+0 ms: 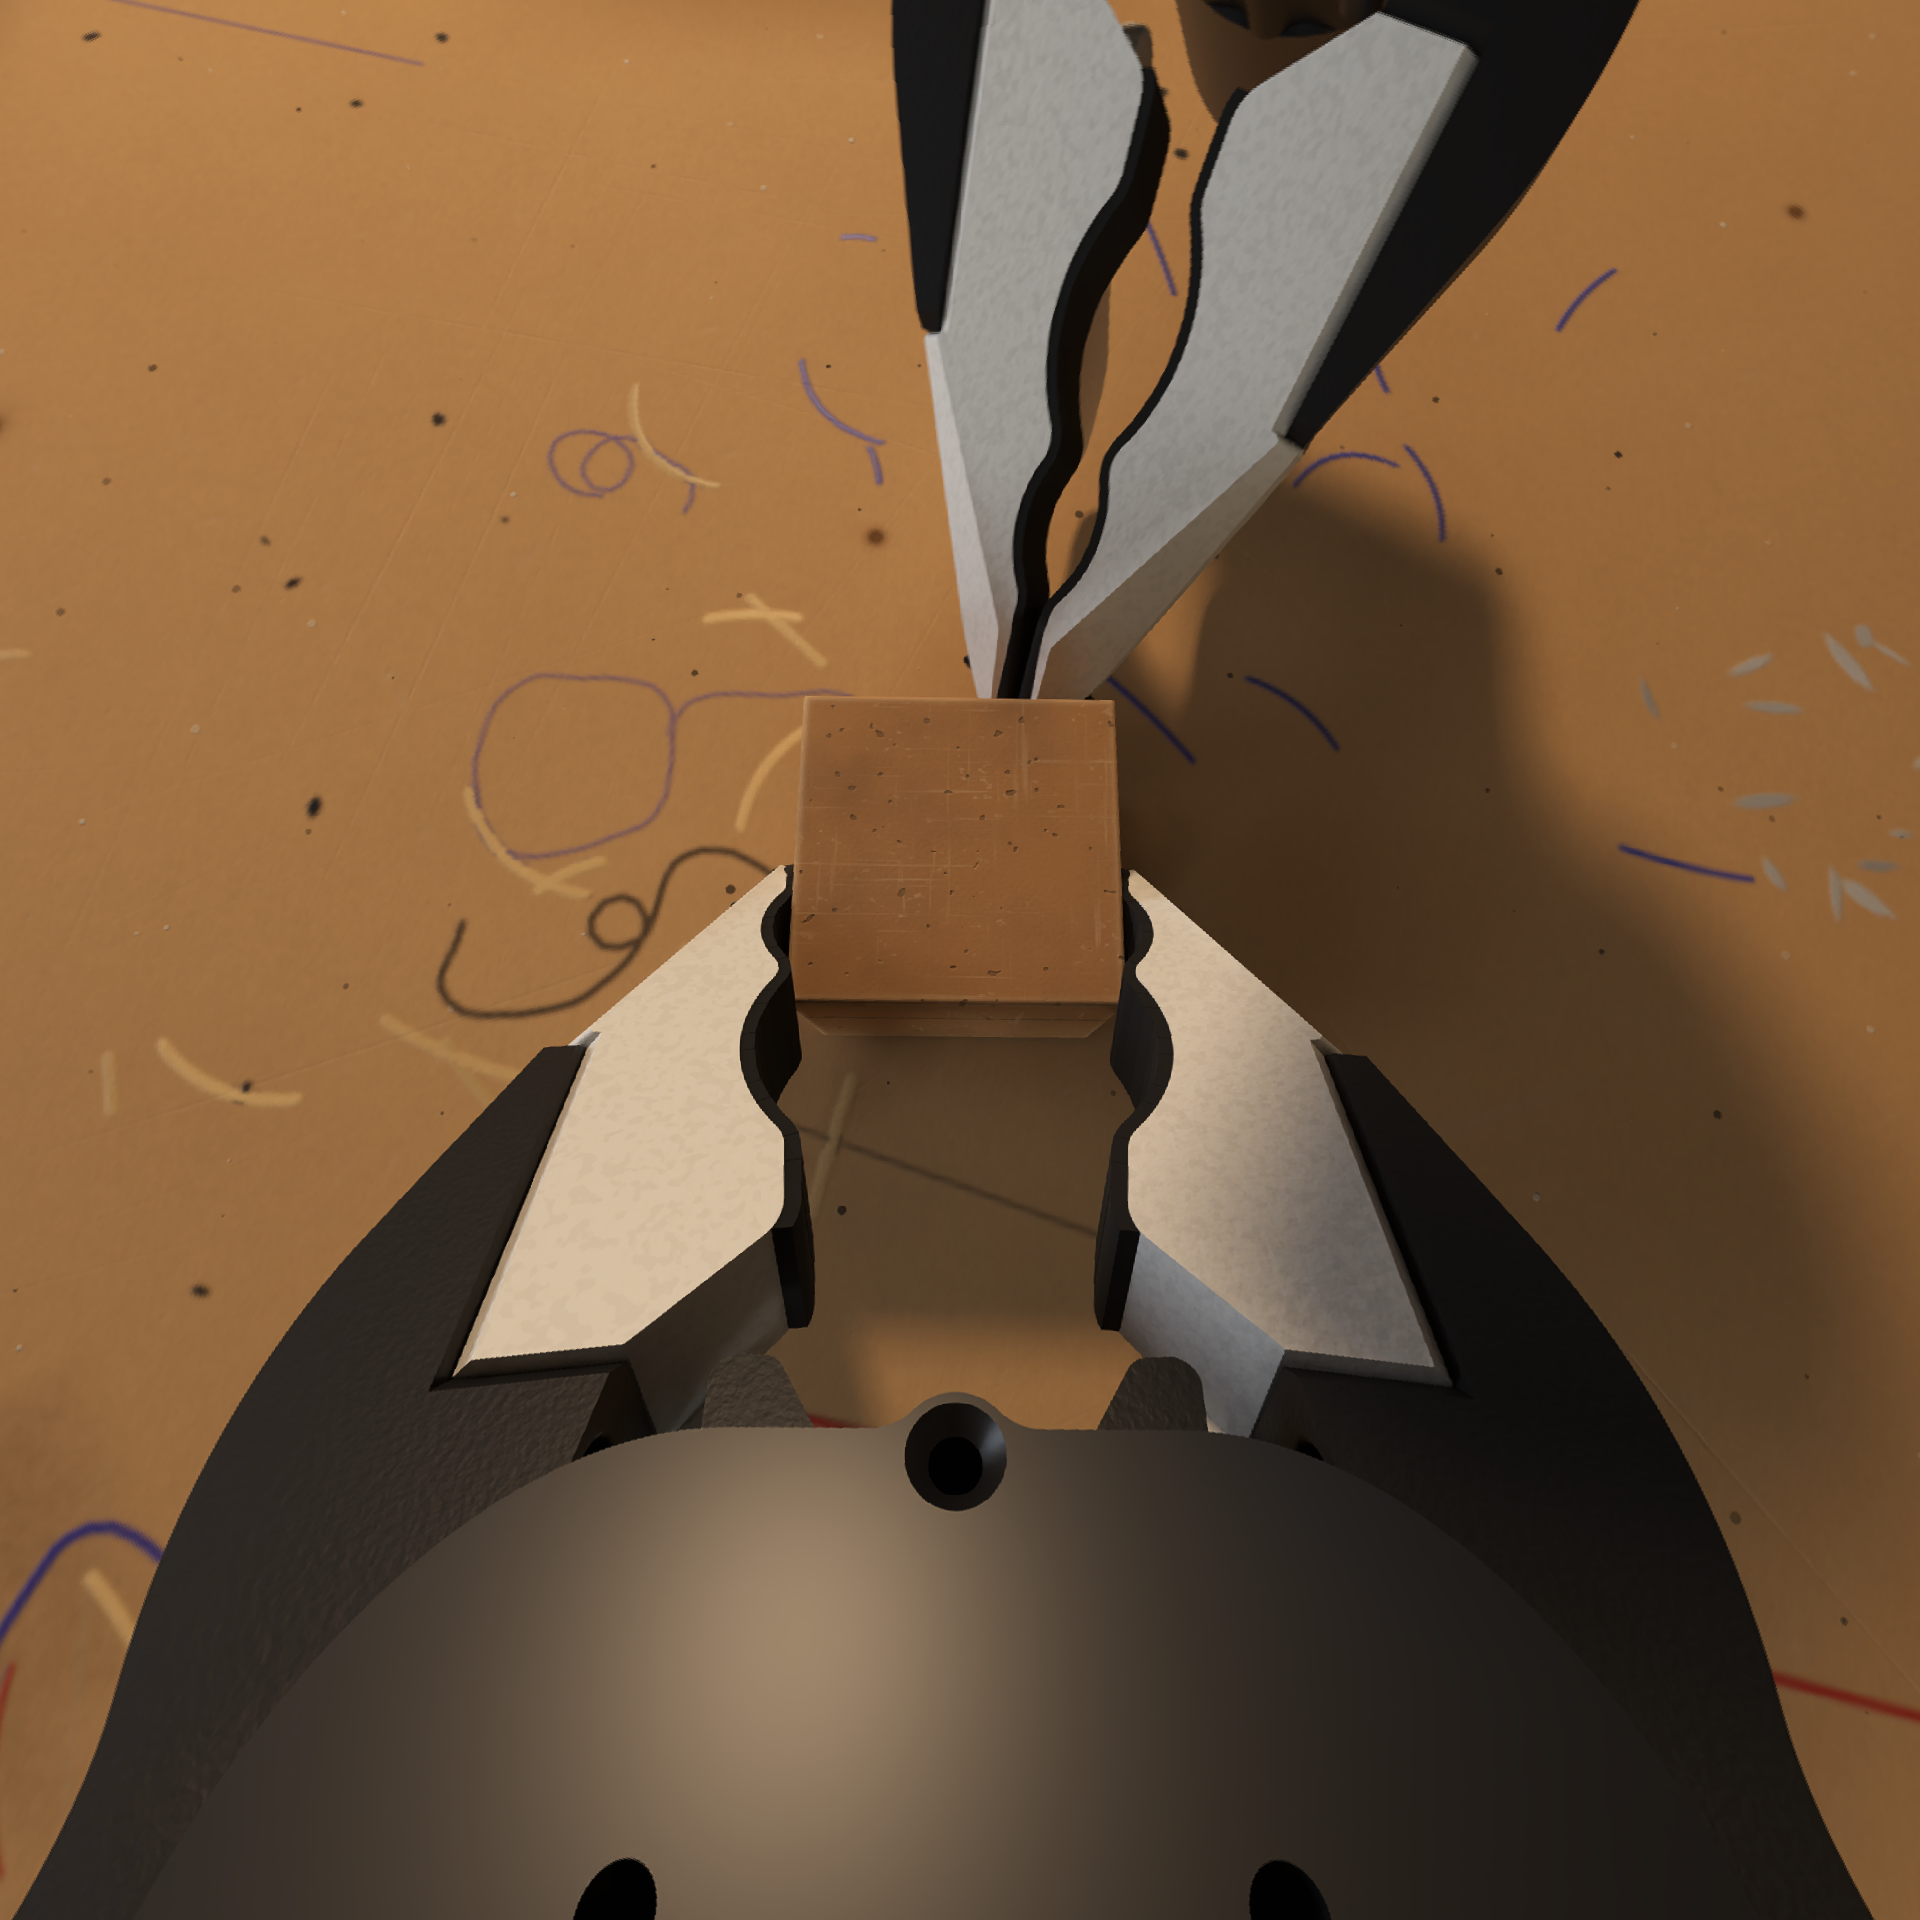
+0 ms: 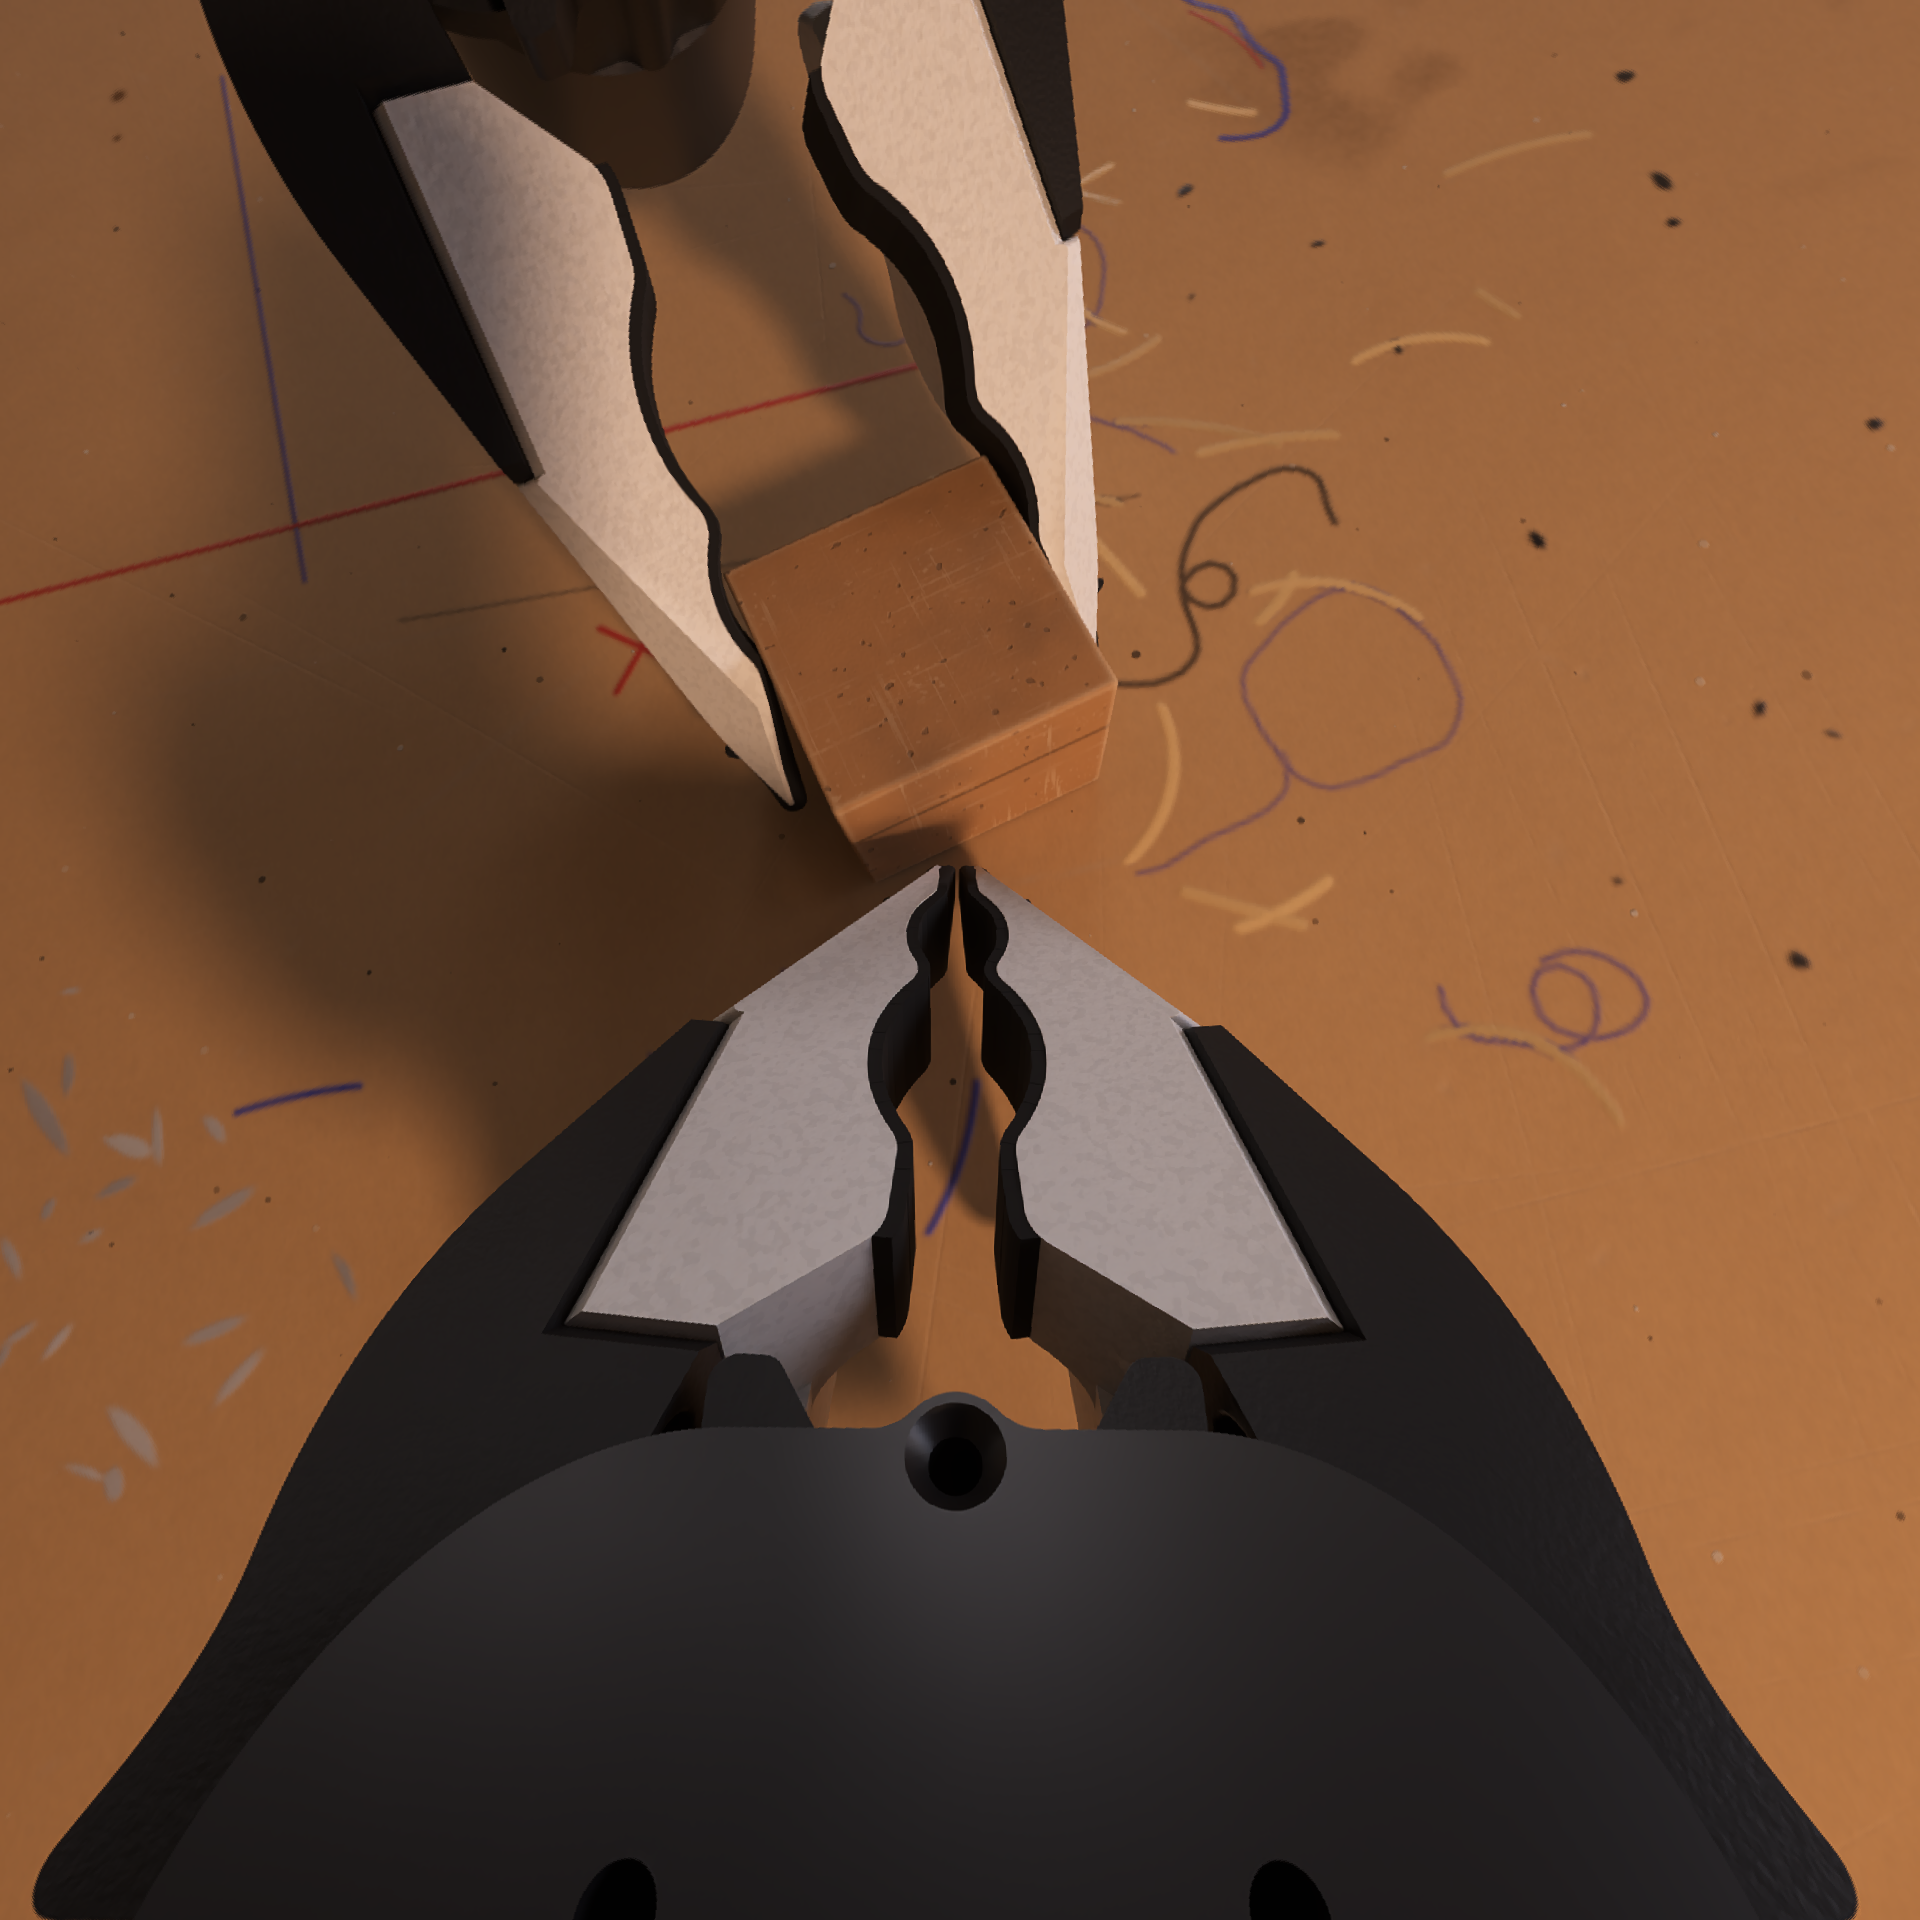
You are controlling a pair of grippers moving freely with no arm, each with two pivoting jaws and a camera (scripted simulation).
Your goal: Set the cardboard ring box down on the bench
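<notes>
The cardboard ring box [image 1: 956, 862] is a small brown cube with a seam line around its lower part. My left gripper [image 1: 956, 894] is shut on it, one cream finger pad pressed on each side. In the right wrist view the box [image 2: 925, 665] sits between those same fingers of the left gripper [image 2: 940, 707], low over the bench [image 2: 1558, 727]; I cannot tell if it touches. My right gripper [image 2: 956, 878] is shut and empty, its grey tips just short of the box's near corner. It also shows in the left wrist view [image 1: 1013, 681], beyond the box.
The bench [image 1: 312, 260] is an orange-brown board covered with pen scribbles, dark specks and scratches. A red line [image 2: 312, 525] crosses it behind the box. The grippers' shadows fall on the board beside the box.
</notes>
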